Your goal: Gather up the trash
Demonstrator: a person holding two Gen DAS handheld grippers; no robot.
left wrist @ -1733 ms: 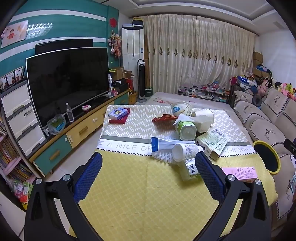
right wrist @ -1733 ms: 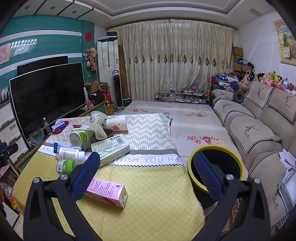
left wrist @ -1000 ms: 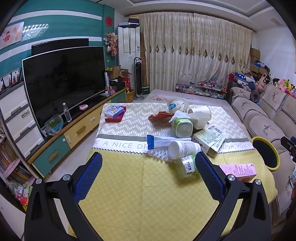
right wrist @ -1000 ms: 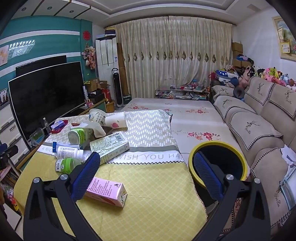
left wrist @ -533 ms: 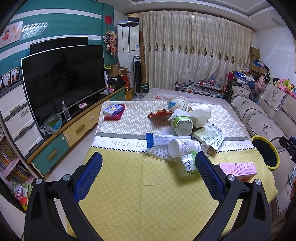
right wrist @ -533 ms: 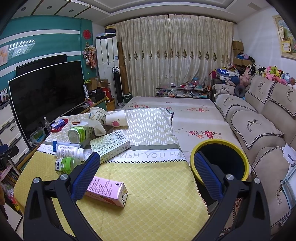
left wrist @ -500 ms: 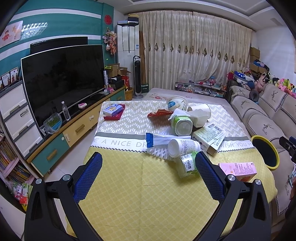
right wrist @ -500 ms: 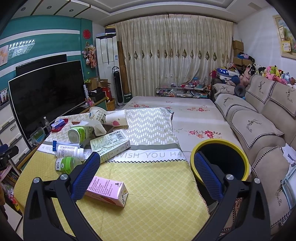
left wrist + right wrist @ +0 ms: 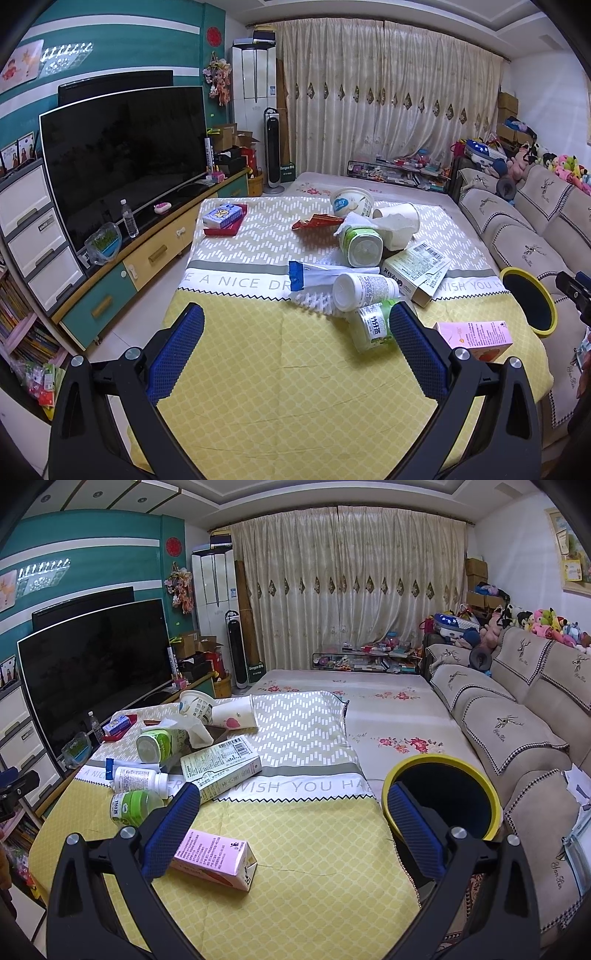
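Trash lies on a table under a yellow cloth: a white pill bottle, a green bottle, a green jar, a pale green box, a pink carton, paper cups and a red wrapper. A bin with a yellow rim stands to the right of the table. My left gripper is open above the cloth, short of the bottles. My right gripper is open, with the pink carton by its left finger.
A television on a low cabinet runs along the left wall. A beige sofa lines the right side, with soft toys on top. A blue box on a red tray sits at the table's far left. Curtains hang behind.
Both grippers have drifted slightly back and up, so a bit more of the table shows. Nothing on the table has moved, and both stay open.
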